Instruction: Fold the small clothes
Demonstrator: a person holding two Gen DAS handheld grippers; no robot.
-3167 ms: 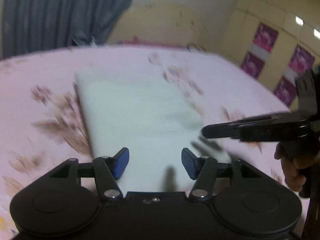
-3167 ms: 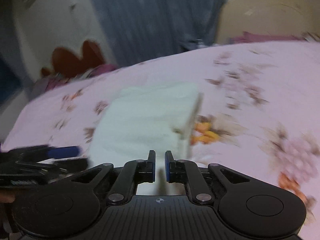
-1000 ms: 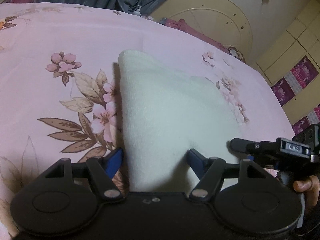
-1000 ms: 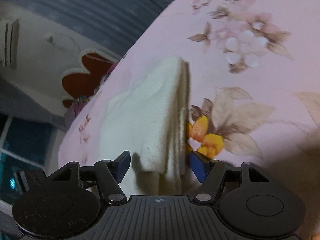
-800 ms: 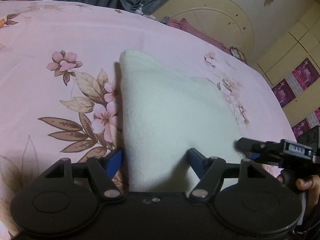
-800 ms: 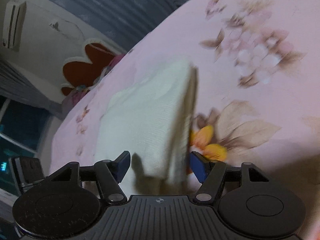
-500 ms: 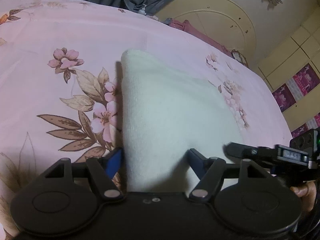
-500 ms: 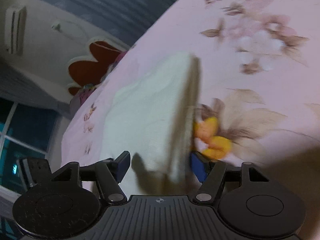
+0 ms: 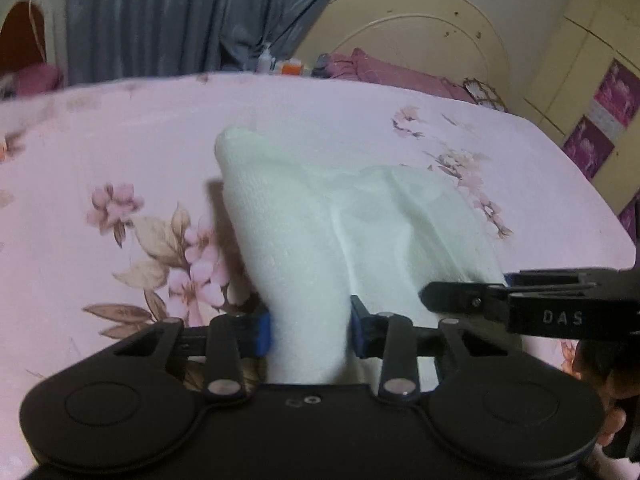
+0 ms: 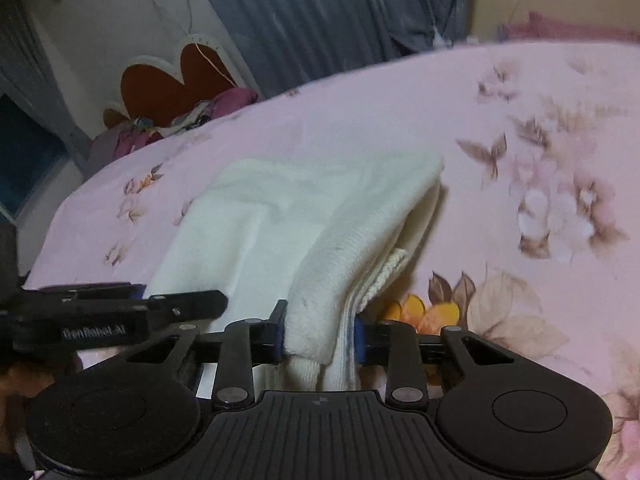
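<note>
From the left wrist camera, my left gripper (image 9: 310, 330) has its jaws closed down on the near left corner of the white garment (image 9: 352, 216), the cloth bunched thick between the blue pads. The garment lies on the pink flowered bed (image 9: 120, 152), already doubled over, with its far end still resting on the sheet and its near edge lifted. My right gripper (image 9: 464, 296) reaches in from the right, just beside the garment's near right corner. To do this fold well, I judge both corners should travel forward together at the same height, so the near edge lands square on the far edge rather than skewed.

From the right wrist camera, the right gripper (image 10: 320, 336) has its jaws clamped on several stacked layers of the garment (image 10: 288, 216), a ribbed hem poking out on the right. The left gripper (image 10: 176, 304) shows at the left, close to the cloth. Layers could slip from so thick a bite.

Around the bed: a blue curtain (image 10: 320, 12), a cream headboard (image 9: 408, 36), a heart-shaped ornament (image 10: 172, 88) and loose clothes at the far edge. None stands in the path of the fold.
</note>
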